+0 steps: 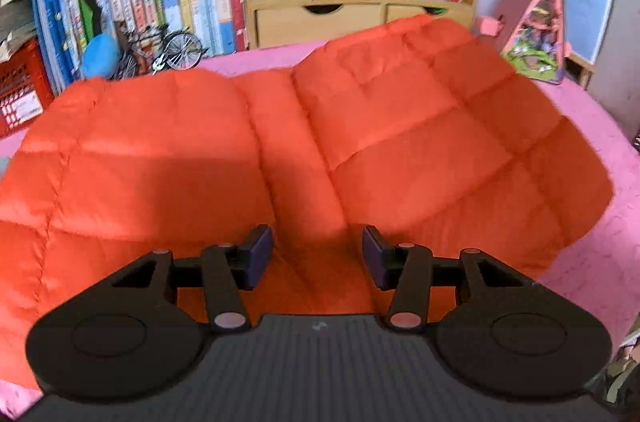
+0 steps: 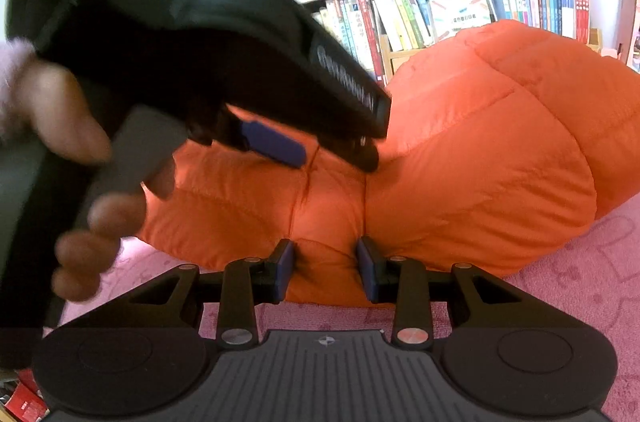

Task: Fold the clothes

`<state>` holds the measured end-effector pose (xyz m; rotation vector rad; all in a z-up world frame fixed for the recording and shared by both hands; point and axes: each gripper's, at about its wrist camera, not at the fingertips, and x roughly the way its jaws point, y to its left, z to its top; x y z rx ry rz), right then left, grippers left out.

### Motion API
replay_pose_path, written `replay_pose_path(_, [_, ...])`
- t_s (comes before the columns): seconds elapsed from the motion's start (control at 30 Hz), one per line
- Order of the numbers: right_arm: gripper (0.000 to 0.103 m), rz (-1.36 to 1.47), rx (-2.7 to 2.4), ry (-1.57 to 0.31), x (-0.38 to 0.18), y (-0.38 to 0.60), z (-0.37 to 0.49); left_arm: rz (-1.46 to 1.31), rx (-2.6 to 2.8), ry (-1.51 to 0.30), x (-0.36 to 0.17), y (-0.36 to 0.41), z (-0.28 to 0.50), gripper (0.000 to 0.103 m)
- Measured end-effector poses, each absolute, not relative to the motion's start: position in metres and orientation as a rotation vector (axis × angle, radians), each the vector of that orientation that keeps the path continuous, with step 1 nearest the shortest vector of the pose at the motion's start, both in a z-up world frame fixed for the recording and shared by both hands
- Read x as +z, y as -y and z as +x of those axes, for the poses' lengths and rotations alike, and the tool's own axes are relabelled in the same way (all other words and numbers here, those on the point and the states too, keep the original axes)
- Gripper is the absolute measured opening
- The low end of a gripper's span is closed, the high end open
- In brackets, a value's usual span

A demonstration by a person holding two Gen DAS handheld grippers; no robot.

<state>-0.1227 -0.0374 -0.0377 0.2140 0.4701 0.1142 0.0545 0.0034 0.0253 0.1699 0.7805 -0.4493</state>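
Book spines too blurry to read; my right gripper (image 2: 326, 268) pinches the orange jacket's (image 2: 460, 162) hem, my left gripper (image 1: 318, 254) hovers above it, jaws apart.

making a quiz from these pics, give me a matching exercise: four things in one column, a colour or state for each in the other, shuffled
Things:
1. puffer jacket
2. cloth under it
3. right tool
4. left tool

Colour or state:
A. pink
B. open above the jacket, nothing between its pads
C. orange, quilted
D. pads closed on a fold at the jacket's near edge

Pairs: 1-C, 2-A, 3-D, 4-B
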Motion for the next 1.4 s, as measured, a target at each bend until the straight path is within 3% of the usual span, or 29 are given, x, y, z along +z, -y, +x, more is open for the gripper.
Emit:
replay_pose_path(0.33, [0.036, 0.207, 0.108, -0.470, -0.039, 0.038, -0.119, 0.183, -0.404, -0.765, 0.010, 0.012, 0.097, 0.050])
replay_pose_path(0.93, [0.036, 0.213, 0.116, -0.470, -0.038, 0.045, -0.109, 0.071, -0.337, -0.949, 0.001, 0.037, 0.227, 0.045])
replay_pose_path(1.13, [0.036, 0.217, 0.124, -0.467, -0.038, 0.044, -0.111, 0.101, -0.312, -0.907, 0.000, 0.045, 0.236, 0.048])
replay_pose_path(1.27, [0.037, 0.432, 0.185, -0.451, -0.040, 0.078, -0.116, 0.077, -0.307, -0.858, 0.012, 0.036, 0.214, 0.046])
replay_pose_path(1.4, [0.046, 0.606, 0.188, -0.385, -0.034, 0.127, -0.129, 0.115, -0.357, -0.750, 0.020, 0.022, 0.155, 0.046])
